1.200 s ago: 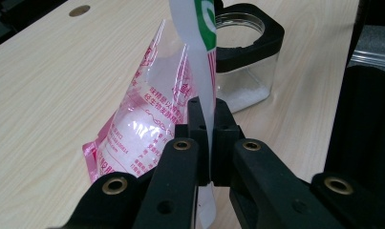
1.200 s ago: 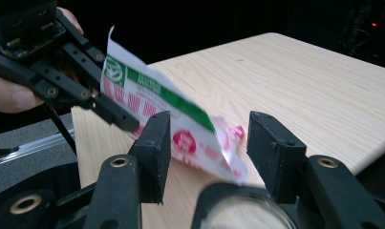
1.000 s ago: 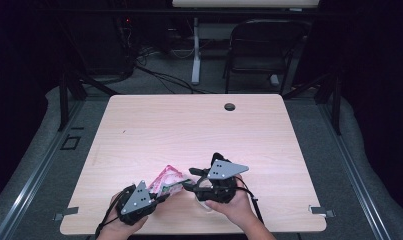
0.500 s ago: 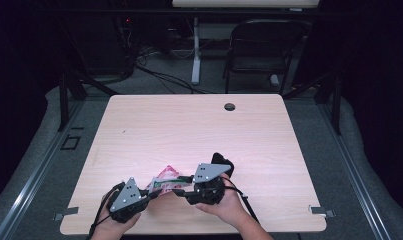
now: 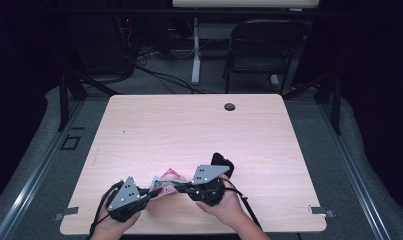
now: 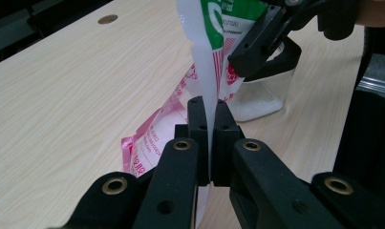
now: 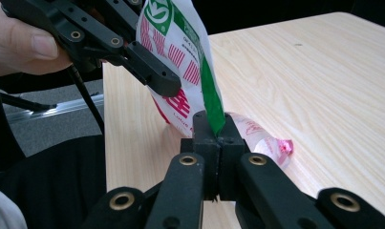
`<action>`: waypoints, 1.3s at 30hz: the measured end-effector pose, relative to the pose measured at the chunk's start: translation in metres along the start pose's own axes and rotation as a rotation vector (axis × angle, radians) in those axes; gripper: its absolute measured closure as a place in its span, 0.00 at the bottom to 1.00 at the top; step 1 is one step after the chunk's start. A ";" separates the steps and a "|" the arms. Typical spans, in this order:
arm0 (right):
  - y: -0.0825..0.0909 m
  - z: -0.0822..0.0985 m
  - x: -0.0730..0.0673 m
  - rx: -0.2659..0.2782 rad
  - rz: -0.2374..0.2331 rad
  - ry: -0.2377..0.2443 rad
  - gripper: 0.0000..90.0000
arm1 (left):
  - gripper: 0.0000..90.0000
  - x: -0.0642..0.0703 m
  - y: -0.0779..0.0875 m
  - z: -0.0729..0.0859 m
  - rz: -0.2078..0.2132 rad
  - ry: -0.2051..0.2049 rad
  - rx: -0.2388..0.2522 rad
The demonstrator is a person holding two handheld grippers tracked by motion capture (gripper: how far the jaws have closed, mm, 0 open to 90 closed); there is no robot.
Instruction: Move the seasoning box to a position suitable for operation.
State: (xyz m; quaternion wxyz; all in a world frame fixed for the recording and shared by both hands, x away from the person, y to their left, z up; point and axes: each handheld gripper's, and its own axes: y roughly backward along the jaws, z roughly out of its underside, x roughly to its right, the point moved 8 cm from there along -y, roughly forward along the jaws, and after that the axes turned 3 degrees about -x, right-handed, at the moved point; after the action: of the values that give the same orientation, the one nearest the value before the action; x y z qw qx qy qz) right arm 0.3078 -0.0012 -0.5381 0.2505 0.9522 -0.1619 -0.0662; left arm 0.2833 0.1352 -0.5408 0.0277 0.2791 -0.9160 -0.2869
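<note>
A plastic bag printed in white, green and red lies near the table's front edge, between my two grippers. My left gripper is shut on the bag's white edge, and white grains fill the clear bottom. My right gripper has just been closing and is now shut on the green strip of the same bag. From above, the left gripper and the right gripper face each other across the bag. Each gripper view shows the other gripper clamped on the bag.
The wooden table has a cable hole at its far edge. A dark chair and cables stand behind the table. The person's hands sit at the front edge.
The right gripper has swung left toward the bag and closed on its top edge. The left gripper has shifted slightly left, and the bag now stretches between the two.
</note>
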 end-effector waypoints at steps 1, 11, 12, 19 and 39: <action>0.001 -0.001 0.000 0.002 0.000 -0.001 1.00 | 1.00 0.000 0.000 0.000 -0.002 -0.002 0.002; 0.002 -0.002 0.001 0.007 0.010 -0.034 1.00 | 0.94 0.000 -0.001 0.003 0.066 0.017 0.018; 0.002 -0.002 0.001 0.010 0.010 -0.036 1.00 | 0.92 0.001 -0.001 0.003 0.072 0.015 0.019; 0.003 -0.004 0.002 0.023 0.019 -0.050 1.00 | 0.66 -0.002 -0.009 0.012 0.069 0.073 0.012; 0.003 -0.010 0.010 0.049 0.033 -0.084 1.00 | 0.46 -0.015 -0.043 0.051 -0.018 0.101 -0.109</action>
State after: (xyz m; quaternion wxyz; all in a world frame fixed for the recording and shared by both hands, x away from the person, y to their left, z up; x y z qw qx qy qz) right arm 0.3184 -0.0023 -0.5281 0.2210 0.9517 -0.1893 -0.0979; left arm 0.3070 0.1401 -0.6051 0.0866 0.2996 -0.8939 -0.3220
